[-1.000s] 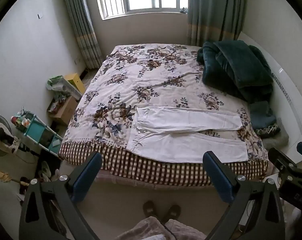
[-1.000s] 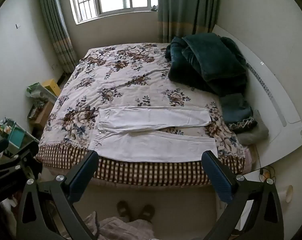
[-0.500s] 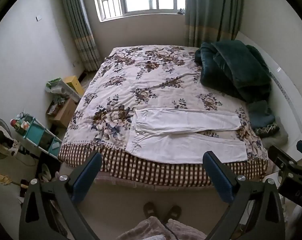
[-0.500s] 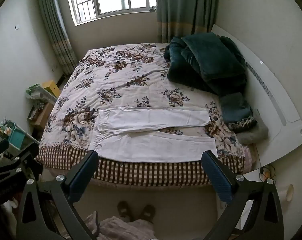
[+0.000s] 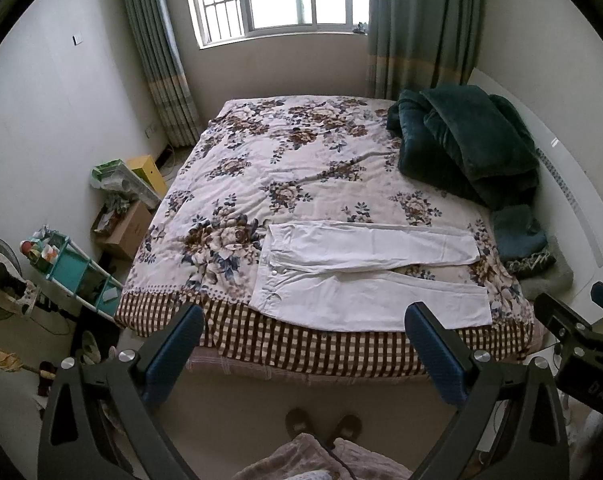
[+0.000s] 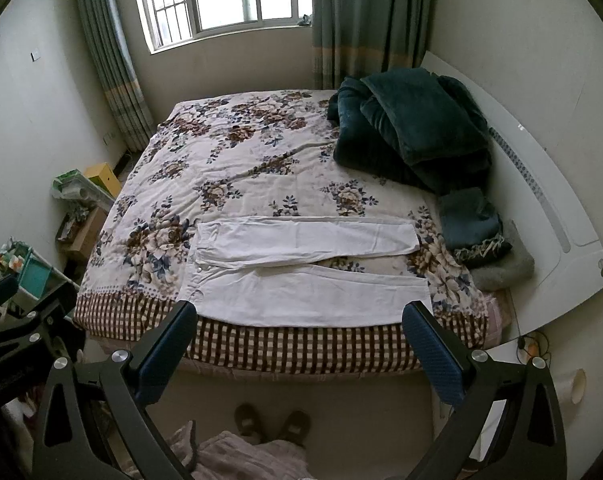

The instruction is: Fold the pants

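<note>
White pants (image 5: 365, 276) lie on a bedspread (image 5: 285, 168) that is cream with brown and navy flower clusters. Its near edge has a brown-and-cream check border (image 5: 301, 344) with a dotted band above it. At the bed's right edge sits a dark teal blanket (image 5: 465, 140), and nearer, a blue-grey cloth (image 5: 517, 232) over a grey pillow (image 5: 553, 276). The curtains (image 5: 417, 20) are grey-green with a tan band. The grippers are black with blue pads (image 5: 433, 348). A yellow box (image 5: 147, 170) and a turquoise rack (image 5: 69, 270) stand by the white wall. The slippers (image 5: 323, 426) are brown.

pants (image 5: 365, 276) on bed (image 5: 285, 184) near edge | blanket (image 5: 465, 144) behind right | boxes (image 5: 121, 220) left of bed
</note>
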